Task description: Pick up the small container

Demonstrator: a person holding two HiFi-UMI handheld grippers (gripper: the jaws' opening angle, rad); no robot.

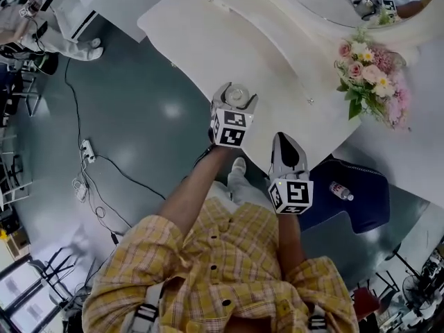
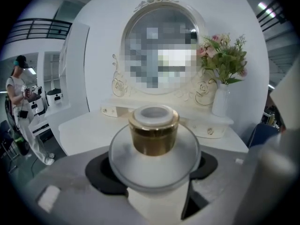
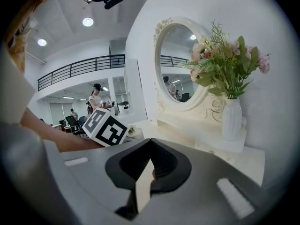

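Note:
The small container [image 2: 154,134] is a round frosted jar with a gold band round its lid. It sits upright between the jaws of my left gripper [image 2: 153,167], which is shut on its wide body. In the head view the small container [image 1: 238,92] and the left gripper [image 1: 236,103] are held over the front edge of the white dressing table [image 1: 201,40]. My right gripper [image 1: 288,143] hangs to the right and nearer to me, beside the table's edge. The right gripper [image 3: 144,172] is shut with nothing in it.
A vase of pink flowers [image 1: 371,82] stands on the table's right end, beside an oval mirror [image 3: 180,64]. A blue seat [image 1: 350,200] with a small bottle [image 1: 340,191] on it is below right. Cables and a power strip [image 1: 87,151] lie on the floor at left. A person [image 2: 21,102] stands far left.

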